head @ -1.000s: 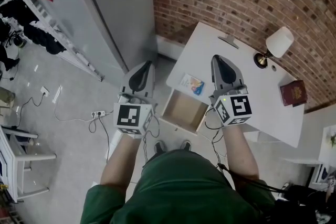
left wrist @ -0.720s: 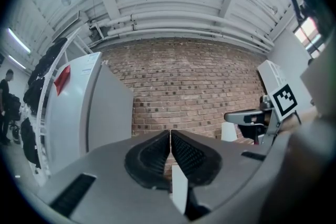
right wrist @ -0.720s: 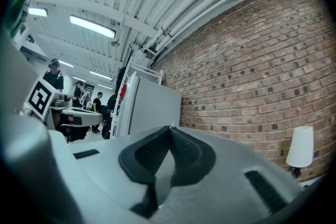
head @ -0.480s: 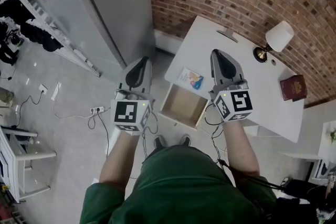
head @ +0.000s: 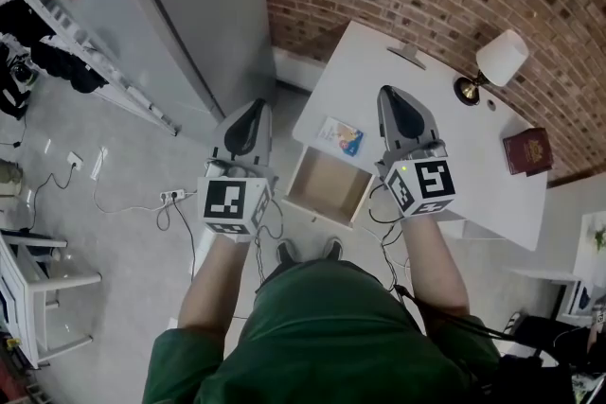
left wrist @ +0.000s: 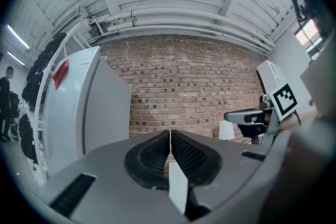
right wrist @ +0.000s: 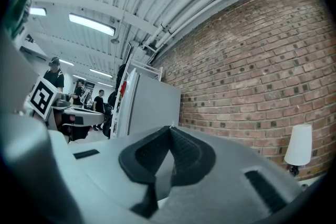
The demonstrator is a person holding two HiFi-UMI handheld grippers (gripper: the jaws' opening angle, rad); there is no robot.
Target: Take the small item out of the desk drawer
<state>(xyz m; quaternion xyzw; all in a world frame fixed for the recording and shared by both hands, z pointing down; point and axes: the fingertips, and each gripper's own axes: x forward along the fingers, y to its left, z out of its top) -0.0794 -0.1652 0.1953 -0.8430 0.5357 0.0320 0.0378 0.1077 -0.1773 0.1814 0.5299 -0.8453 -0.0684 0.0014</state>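
The white desk point(head: 445, 175) has its drawer point(head: 329, 186) pulled open, showing a bare pale wood bottom. A small blue and yellow packet point(head: 342, 135) lies on the desktop just behind the drawer. My right gripper point(head: 389, 96) hangs over the desk to the right of the packet, its jaws closed together with nothing between them point(right wrist: 169, 129). My left gripper point(head: 254, 108) is held over the floor left of the desk, also shut and empty point(left wrist: 170, 134). Both point toward the brick wall.
A table lamp point(head: 500, 61) and a dark red book point(head: 527, 150) sit at the desk's far right. A tall grey cabinet point(head: 180, 5) stands left of the desk. A power strip point(head: 174, 197) and cables lie on the floor. People stand in the distance.
Both grippers stay shut and nearly still. The head view has drifted a little, so the desk and drawer sit slightly higher and further left in the picture.
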